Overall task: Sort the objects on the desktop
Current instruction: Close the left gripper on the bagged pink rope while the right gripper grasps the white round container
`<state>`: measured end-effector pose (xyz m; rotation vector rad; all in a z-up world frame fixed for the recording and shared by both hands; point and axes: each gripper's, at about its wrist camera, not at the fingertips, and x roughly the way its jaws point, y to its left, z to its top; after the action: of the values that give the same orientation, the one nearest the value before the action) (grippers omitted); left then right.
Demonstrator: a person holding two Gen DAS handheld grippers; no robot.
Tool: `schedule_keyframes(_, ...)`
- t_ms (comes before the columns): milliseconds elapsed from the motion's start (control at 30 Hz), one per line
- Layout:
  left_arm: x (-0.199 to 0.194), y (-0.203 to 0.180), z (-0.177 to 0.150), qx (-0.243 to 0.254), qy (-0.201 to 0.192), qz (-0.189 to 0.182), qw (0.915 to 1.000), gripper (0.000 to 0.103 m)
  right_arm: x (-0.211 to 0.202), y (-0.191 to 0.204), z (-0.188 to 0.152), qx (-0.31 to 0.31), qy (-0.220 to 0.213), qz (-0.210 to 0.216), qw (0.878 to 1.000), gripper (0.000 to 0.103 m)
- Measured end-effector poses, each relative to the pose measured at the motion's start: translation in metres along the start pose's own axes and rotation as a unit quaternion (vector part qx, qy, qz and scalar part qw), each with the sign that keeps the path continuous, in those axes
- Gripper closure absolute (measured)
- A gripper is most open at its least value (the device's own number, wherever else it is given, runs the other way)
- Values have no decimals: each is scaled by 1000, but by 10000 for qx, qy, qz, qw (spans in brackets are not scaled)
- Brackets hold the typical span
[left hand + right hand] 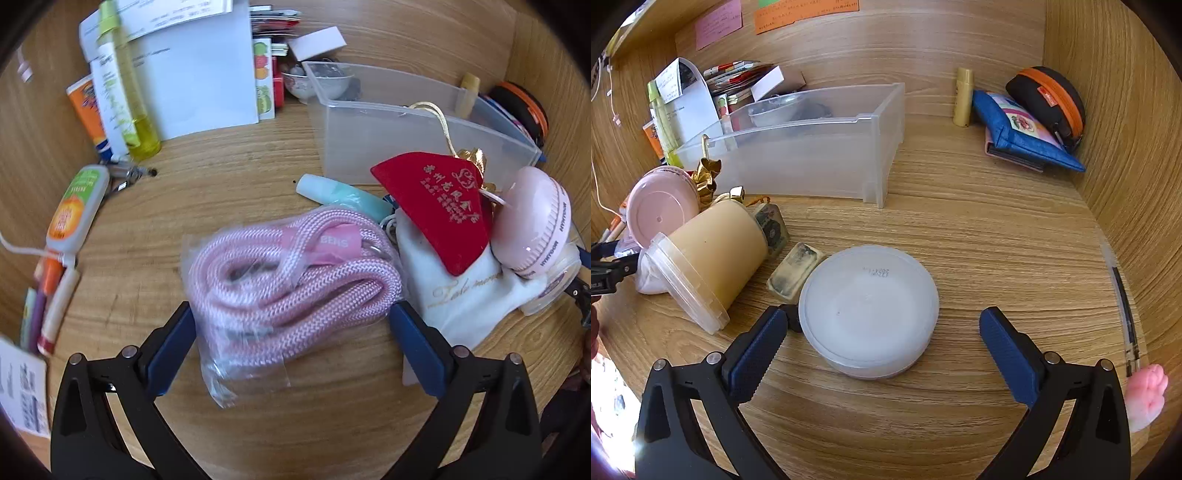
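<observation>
Pink rope bag (pixel 291 280) sits between the wide-open left tool (pixel 291 325).

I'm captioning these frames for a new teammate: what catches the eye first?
A bagged pink rope lies on the wooden desk between the open left gripper's blue fingers. In the right view, a round white lidded tub sits inside the open right gripper, with a clear plastic bin behind it.
</observation>
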<state>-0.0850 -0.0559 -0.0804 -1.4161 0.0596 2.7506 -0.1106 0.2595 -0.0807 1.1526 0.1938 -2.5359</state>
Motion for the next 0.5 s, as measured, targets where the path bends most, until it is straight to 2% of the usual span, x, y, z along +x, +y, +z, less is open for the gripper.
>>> schedule_keyframes(133,8,-1,10,288,84,-40,9995,0,2,1,0,35,2,82,10000,0)
schedule_keyframes(400,19,1,28,535,234,-218,9981,0,5,5,2,20,53,240,9997,0)
schedule_keyframes(500,21,-3,32,594,167,-232,9978,0,5,12,4,-63,38,254,9996,4)
